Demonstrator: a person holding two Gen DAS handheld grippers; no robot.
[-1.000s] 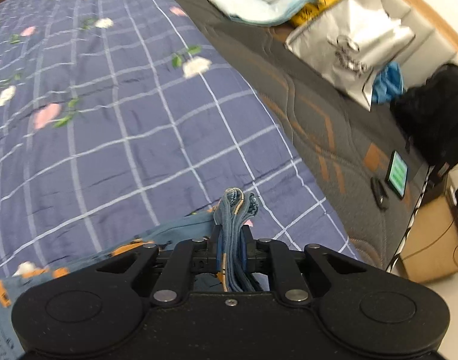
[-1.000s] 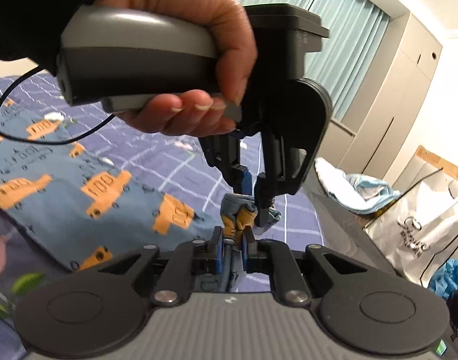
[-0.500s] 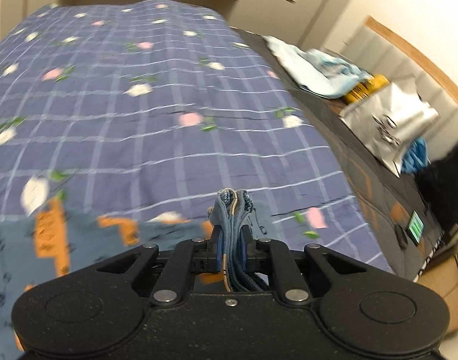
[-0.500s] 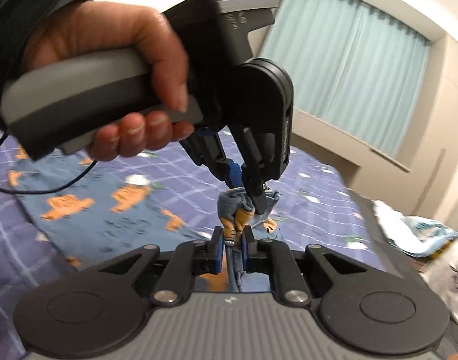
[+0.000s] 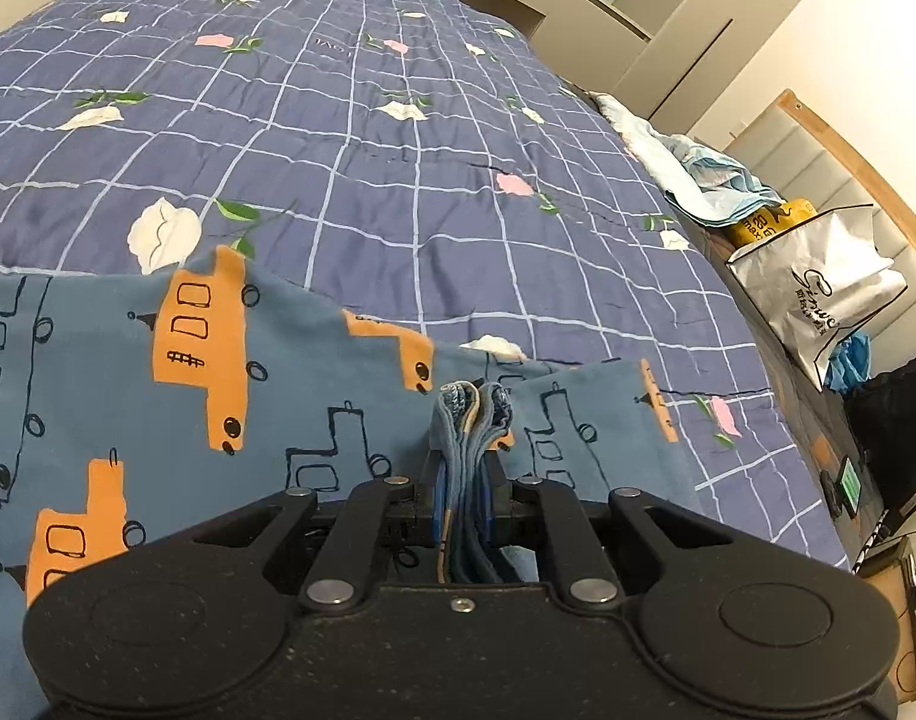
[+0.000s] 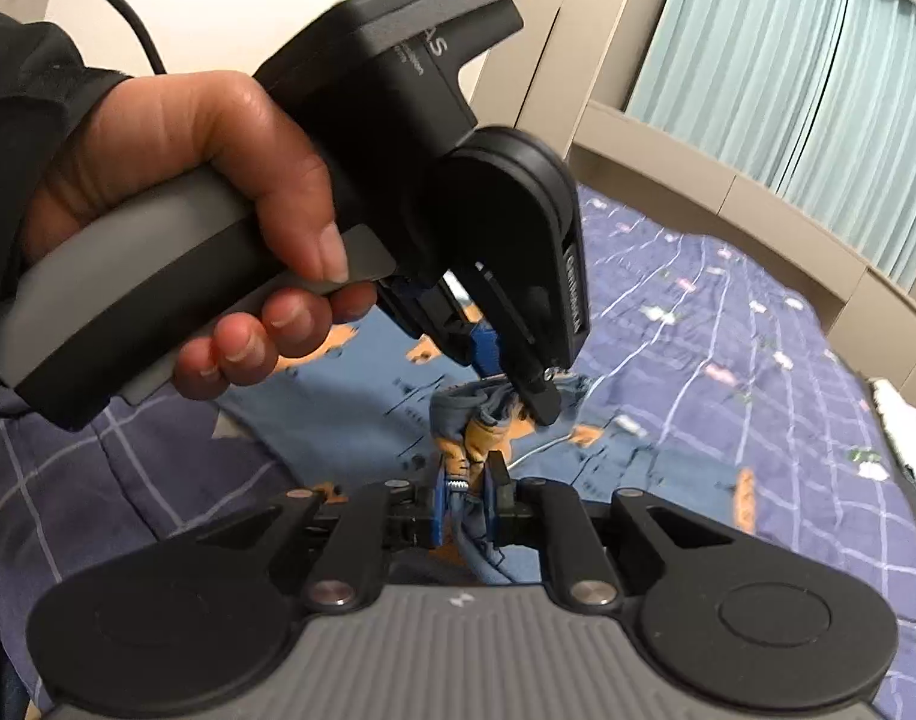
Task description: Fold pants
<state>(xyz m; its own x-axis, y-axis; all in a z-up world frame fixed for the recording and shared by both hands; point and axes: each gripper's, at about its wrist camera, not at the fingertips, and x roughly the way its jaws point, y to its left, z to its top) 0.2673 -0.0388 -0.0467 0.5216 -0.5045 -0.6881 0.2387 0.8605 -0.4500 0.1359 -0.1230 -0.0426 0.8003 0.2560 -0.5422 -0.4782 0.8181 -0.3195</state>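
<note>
The pants (image 5: 314, 372) are blue with orange vehicle prints and lie spread on the bed's checked quilt (image 5: 350, 138). My left gripper (image 5: 466, 480) is shut on a bunched edge of the pants, several layers pinched between its blue pads. My right gripper (image 6: 465, 498) is shut on a bunch of the same pants (image 6: 350, 420) right beside it. In the right wrist view the left gripper (image 6: 511, 384), held by a hand, pinches the fabric just beyond my right fingertips. Both bunches are lifted a little above the quilt.
At the bed's right side lie a light blue garment (image 5: 697, 174), a white paper bag (image 5: 817, 294), a yellow packet and a black bag (image 5: 901, 408). A phone (image 5: 847, 486) rests on the brown mattress edge. Curtains (image 6: 787, 72) hang behind the bed.
Both grippers have swung together across the bed with the pinched edge. The pants now show spread out ahead of the left gripper, where earlier only a strip showed.
</note>
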